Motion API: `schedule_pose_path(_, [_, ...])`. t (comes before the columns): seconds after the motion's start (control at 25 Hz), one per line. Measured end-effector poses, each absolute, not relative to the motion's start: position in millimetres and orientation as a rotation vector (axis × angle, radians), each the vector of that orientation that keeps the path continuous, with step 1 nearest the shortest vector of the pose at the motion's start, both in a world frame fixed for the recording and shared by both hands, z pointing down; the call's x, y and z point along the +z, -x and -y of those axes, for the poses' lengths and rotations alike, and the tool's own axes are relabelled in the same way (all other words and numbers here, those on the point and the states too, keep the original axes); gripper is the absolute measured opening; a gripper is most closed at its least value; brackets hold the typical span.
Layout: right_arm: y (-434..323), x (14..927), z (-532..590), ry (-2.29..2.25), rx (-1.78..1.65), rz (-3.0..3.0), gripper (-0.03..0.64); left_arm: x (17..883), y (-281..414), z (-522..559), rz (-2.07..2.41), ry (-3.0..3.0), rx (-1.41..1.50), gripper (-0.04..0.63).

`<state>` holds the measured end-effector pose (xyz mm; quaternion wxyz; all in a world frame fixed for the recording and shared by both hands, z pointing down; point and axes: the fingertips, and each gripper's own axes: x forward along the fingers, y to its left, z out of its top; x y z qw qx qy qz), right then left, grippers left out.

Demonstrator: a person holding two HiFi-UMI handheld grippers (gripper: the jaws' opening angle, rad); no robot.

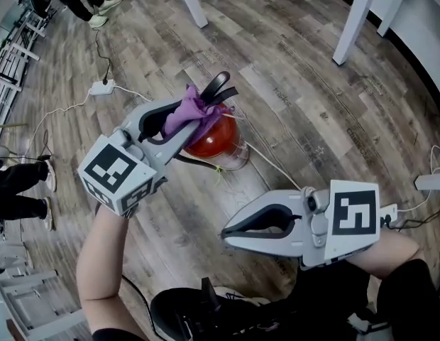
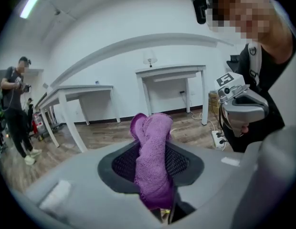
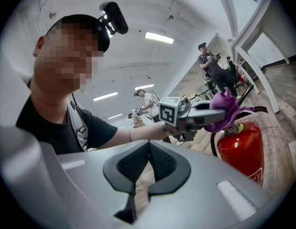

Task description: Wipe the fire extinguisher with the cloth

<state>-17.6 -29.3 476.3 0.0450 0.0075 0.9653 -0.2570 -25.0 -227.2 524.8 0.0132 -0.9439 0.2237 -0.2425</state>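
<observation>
A red fire extinguisher stands on the wooden floor, its black handle pointing up. My left gripper is shut on a purple cloth, which rests against the extinguisher's top by the handle. In the left gripper view the cloth hangs bunched between the mesh pads. My right gripper is shut and empty, held to the lower right of the extinguisher and apart from it. The right gripper view shows the extinguisher with the cloth on its head.
White table legs stand at the back right and at the back. A power strip with cables lies on the floor to the left. Another person's legs are at top left. My shoe is below.
</observation>
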Motion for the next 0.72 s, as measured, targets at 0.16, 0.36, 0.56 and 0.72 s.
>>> schedule_pose_path(0.16, [28,481,29,-0.044,-0.799,-2.967,0.0,543,70,217,-0.84,3.03,-0.697,0.128])
schedule_pose_path(0.36, [43,484,27,-0.062,-0.817,-2.98,0.0,577,102,202,-0.935,3.152,-0.627,0.13])
schedule_pose_path(0.56, [53,489,24,-0.058,-0.823,-3.004,0.0,623,132,185,-1.086,3.398,-0.501,0.12])
schedule_pose_path(0.72, [57,492,22,-0.03,-0.869,-3.017,0.0,636,154,172,-1.156,3.572,-0.168,0.115])
